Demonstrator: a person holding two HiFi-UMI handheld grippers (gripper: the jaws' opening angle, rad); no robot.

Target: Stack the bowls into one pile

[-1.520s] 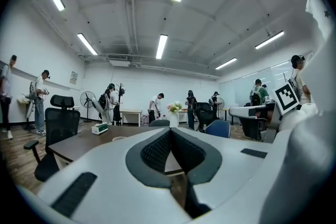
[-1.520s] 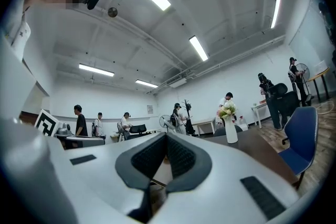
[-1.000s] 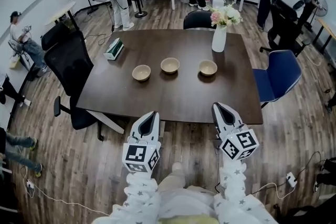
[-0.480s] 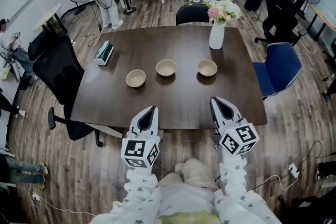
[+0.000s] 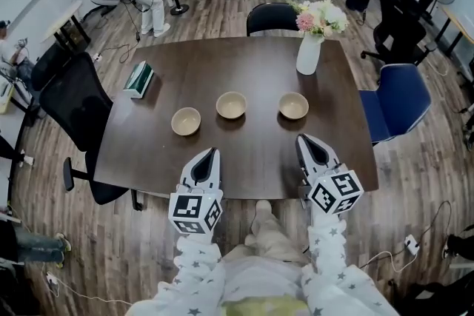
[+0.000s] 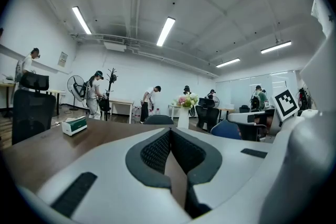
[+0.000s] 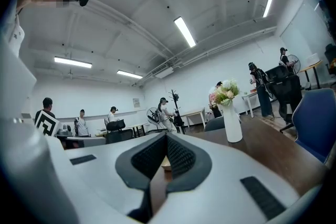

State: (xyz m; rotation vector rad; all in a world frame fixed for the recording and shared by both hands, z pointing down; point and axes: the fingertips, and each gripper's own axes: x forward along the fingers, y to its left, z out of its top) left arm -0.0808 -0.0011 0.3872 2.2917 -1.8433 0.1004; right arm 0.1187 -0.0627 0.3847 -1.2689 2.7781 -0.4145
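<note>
Three tan bowls stand in a row on the dark wooden table (image 5: 252, 70): left bowl (image 5: 186, 120), middle bowl (image 5: 231, 105), right bowl (image 5: 294, 106). Both grippers hover over the table's near edge, short of the bowls. My left gripper (image 5: 209, 155) is shut and empty, just in front of the left bowl. My right gripper (image 5: 305, 140) is shut and empty, in front of the right bowl. In the left gripper view its jaws (image 6: 170, 131) meet at the tips. In the right gripper view a bowl (image 7: 165, 163) peeks through behind the shut jaws (image 7: 167, 136).
A white vase of flowers (image 5: 309, 52) stands at the table's far right, a tissue box (image 5: 138, 79) at its left edge. A black office chair (image 5: 74, 103) stands on the left, a blue chair (image 5: 396, 103) on the right, another black chair (image 5: 270, 18) at the far side. Several people work in the background.
Both grippers have moved forward from the table's near edge to over the tabletop, closer to the bowls. Their jaws stayed shut. The bowls have not moved.
</note>
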